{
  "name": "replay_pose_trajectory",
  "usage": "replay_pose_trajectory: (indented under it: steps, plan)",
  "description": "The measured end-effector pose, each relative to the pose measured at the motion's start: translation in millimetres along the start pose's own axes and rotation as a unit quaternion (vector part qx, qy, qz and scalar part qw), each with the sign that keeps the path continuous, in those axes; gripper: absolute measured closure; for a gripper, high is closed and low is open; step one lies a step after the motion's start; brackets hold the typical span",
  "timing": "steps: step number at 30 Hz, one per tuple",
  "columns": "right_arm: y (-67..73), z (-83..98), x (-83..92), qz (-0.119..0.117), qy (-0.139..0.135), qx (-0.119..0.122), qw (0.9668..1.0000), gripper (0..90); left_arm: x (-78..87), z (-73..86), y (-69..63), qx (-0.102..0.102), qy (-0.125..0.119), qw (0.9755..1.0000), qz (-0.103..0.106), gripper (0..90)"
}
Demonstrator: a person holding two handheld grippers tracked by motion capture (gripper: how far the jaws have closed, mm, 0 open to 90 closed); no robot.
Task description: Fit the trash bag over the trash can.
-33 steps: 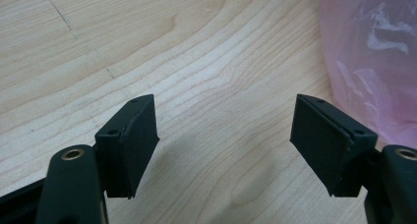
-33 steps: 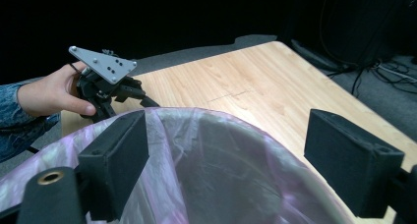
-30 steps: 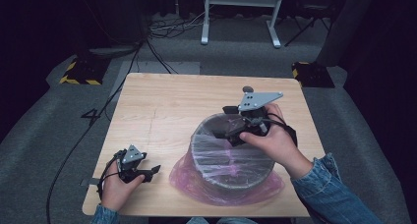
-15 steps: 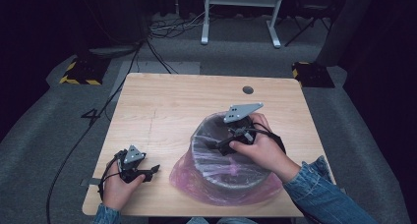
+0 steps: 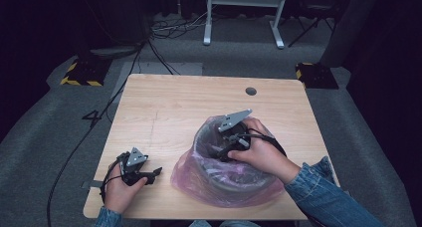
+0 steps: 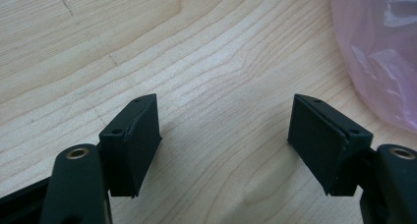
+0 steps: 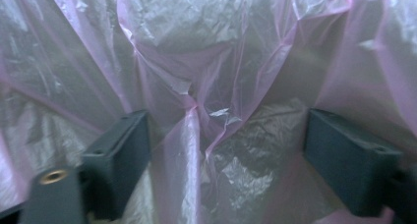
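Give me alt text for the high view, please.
A person's right gripper reaches down into a grey bin lined with a pink plastic bag on a wooden table. The left gripper rests open on the table beside it.

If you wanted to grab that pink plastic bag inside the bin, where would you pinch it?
I would pinch the raised fold of the pink bag, coming straight down from above into the bin. In the right gripper view that crease stands up as a thin ridge between the open pads of the right gripper, while the film around it lies flat against the wall and probably offers little to catch.
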State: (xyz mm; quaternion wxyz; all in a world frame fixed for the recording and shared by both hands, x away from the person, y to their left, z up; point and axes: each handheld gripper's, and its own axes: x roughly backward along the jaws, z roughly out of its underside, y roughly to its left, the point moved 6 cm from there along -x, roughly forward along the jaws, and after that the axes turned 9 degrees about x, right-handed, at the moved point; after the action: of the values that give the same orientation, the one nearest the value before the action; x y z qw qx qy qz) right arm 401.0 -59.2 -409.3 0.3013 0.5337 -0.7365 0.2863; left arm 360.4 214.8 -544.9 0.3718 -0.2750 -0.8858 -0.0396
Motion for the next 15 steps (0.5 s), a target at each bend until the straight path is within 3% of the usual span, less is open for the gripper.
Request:
replay_pose_trajectory:
  steps: [4,15]
  plan:
    - [-0.4,6.0,-6.2,-0.008,0.024,0.012,0.9996,27.7,-0.6,-0.3,-1.5,-0.001,-0.001,1.0000,0.003,28.8]
    - [2.4,19.9,-17.6,-0.018,0.087,0.011,0.9960,19.4,-0.7,-0.2,-2.2,-0.005,0.002,1.0000,0.004,28.3]
